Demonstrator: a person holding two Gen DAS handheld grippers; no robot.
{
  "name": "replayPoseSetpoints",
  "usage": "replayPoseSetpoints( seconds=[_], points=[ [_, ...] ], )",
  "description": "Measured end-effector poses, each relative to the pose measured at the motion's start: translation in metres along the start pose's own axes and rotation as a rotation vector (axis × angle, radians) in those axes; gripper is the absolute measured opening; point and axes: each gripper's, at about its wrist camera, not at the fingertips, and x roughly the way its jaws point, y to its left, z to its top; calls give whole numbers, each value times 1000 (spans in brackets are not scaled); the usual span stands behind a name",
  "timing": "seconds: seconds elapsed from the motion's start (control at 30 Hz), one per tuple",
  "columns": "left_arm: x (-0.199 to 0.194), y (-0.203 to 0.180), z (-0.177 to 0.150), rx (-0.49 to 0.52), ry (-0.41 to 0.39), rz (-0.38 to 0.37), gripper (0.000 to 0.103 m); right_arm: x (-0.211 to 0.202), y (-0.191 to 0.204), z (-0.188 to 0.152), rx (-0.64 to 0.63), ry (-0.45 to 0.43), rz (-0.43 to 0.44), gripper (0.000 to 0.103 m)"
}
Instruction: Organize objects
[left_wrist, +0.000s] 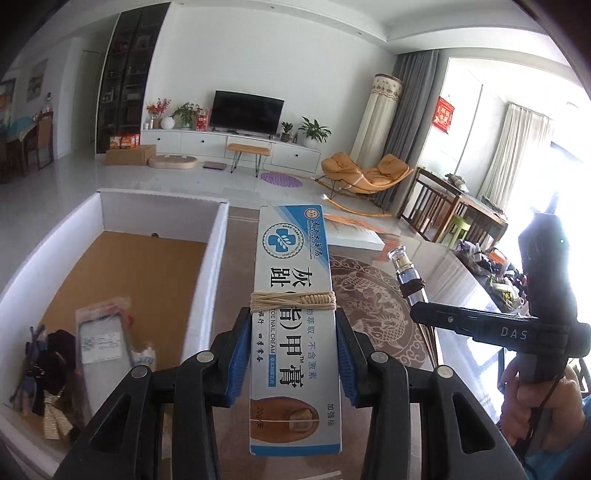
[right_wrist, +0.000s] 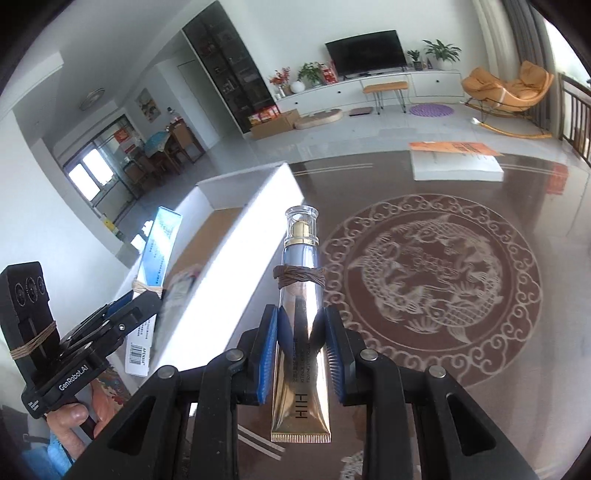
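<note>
1. The left tool (left_wrist: 293, 354) is clenched on a cream box (left_wrist: 293, 314), held above the worktop (left_wrist: 373, 295) just beside the open storage box (left_wrist: 218, 266). The blue pads press the 2 long sides at mid-length, behind a rubber band (left_wrist: 292, 302) wound around the carton.

2. The right tool (right_wrist: 301, 354) is clenched on a gold tube (right_wrist: 301, 332), also lifted over the worktop, to the right of the storage box.

3. Risks, as judged:
- The tube is glossy and tapered. It may slide out along the pads if the tool tilts further down.
- The carton is thin card. Excess squeeze could crush it.
- Both loads travel close together toward 1 opening. They may collide, or clip the white wall.
- The storage box already holds a packet (left_wrist: 105, 334) and a bow (left_wrist: 55, 417). A careless release could land on them.
</note>
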Motion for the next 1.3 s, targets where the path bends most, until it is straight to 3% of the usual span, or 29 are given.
replayPoseSetpoints(
  seconds=[0.1,0.23,0.47,0.53,0.6,0.67,0.73,0.8,0.87,1.07,1.3],
  points=[
    [-20,50,7,-8,-19,139,42,23,61,18,-50,14,101,26],
    [-14,117,2,-37,62,289,42,64,132,30,-120,64,189,26],
    [24,176,-21,-78,237,415,44,166,195,16,-218,214,162,28],
    [33,180,-27,-94,265,434,58,187,193,8,-187,278,179,37],
    [33,177,-31,-91,254,453,89,189,186,3,-166,280,181,40],
    [27,168,-32,-67,221,492,94,183,179,5,-177,262,155,47],
    [24,160,-30,-53,209,536,96,170,172,10,-198,235,116,61],
    [15,151,-28,-64,205,559,96,157,166,17,-227,210,58,82],
    [7,143,-26,-90,212,565,96,143,163,24,-257,193,0,89],
    [-19,130,-26,-182,182,582,96,131,169,28,-330,233,-97,91],
    [-34,131,-22,-204,182,622,96,136,186,18,-385,263,-119,91]
  ],
)
